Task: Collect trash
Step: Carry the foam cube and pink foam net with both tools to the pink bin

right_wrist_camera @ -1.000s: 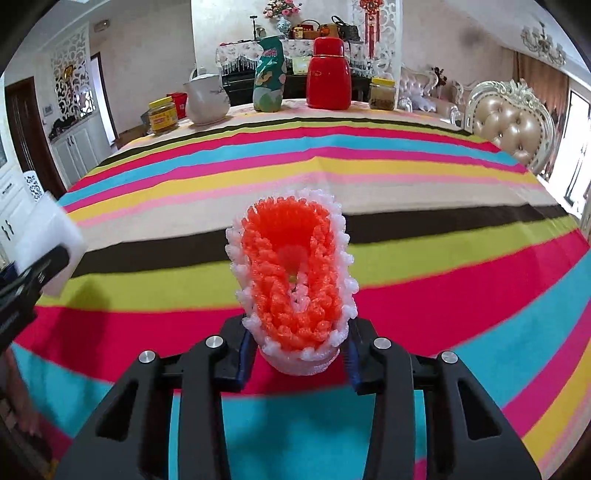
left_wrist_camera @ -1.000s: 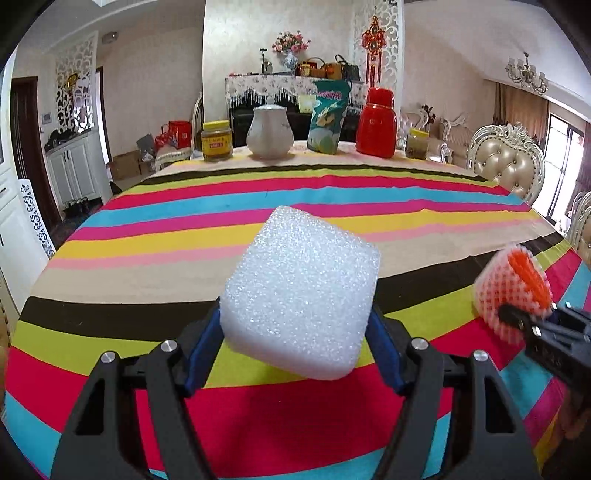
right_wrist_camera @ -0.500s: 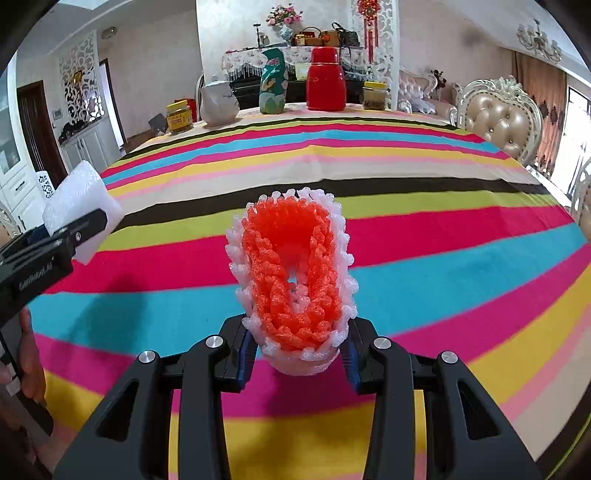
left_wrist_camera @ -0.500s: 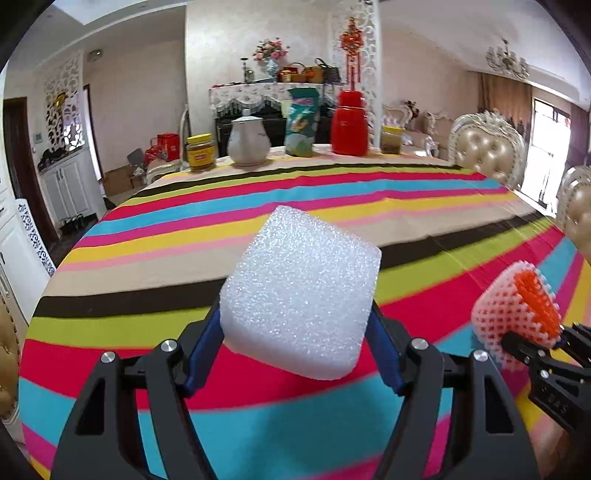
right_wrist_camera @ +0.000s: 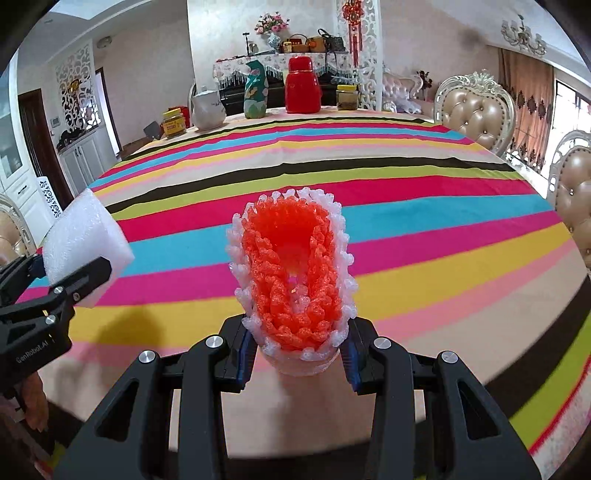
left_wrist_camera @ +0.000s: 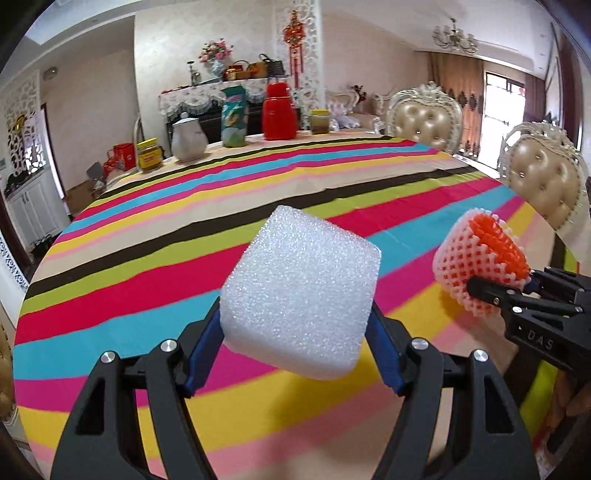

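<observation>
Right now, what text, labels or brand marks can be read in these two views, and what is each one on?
"GenRobot.AI": body of the left gripper, seen from the right wrist.
"DAS": body of the right gripper, seen from the left wrist; possibly cut off.
Yellow-lidded jar label: too blurred.
Green bag print: too blurred.

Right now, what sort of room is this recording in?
Most likely a home dining room: a large table under a striped tablecloth, ornate tufted chairs beside it, and a chandelier overhead.

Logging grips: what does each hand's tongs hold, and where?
Left tongs: white foam block, by its lower sides. Right tongs: foam net sleeve, near its base.
</observation>
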A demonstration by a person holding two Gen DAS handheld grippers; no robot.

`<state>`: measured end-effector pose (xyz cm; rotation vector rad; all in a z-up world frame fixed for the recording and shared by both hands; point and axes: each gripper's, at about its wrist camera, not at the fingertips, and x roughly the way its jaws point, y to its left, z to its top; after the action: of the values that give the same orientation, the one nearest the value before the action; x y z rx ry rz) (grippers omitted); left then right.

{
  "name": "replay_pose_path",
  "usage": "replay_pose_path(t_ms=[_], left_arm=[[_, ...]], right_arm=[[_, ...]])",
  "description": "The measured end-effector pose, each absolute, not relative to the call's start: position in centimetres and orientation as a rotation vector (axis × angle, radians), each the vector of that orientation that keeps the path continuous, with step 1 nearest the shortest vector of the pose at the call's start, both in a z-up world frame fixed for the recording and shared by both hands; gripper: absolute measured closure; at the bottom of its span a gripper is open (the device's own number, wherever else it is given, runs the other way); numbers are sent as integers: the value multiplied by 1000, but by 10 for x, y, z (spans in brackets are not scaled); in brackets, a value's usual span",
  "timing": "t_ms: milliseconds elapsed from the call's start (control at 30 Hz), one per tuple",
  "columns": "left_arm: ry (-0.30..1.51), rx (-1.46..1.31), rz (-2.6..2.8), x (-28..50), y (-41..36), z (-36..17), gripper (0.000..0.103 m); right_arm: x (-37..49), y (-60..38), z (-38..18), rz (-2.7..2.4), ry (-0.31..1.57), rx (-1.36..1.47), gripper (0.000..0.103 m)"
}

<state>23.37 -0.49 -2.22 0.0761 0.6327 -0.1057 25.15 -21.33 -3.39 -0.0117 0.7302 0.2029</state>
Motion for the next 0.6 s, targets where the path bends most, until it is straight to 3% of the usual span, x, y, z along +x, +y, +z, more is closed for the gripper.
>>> replay_pose_path(t_ms=[600], left_arm=[[570, 145, -262, 166, -79, -10, 33]], right_arm=[[141, -288, -11, 139, 597, 61, 65]])
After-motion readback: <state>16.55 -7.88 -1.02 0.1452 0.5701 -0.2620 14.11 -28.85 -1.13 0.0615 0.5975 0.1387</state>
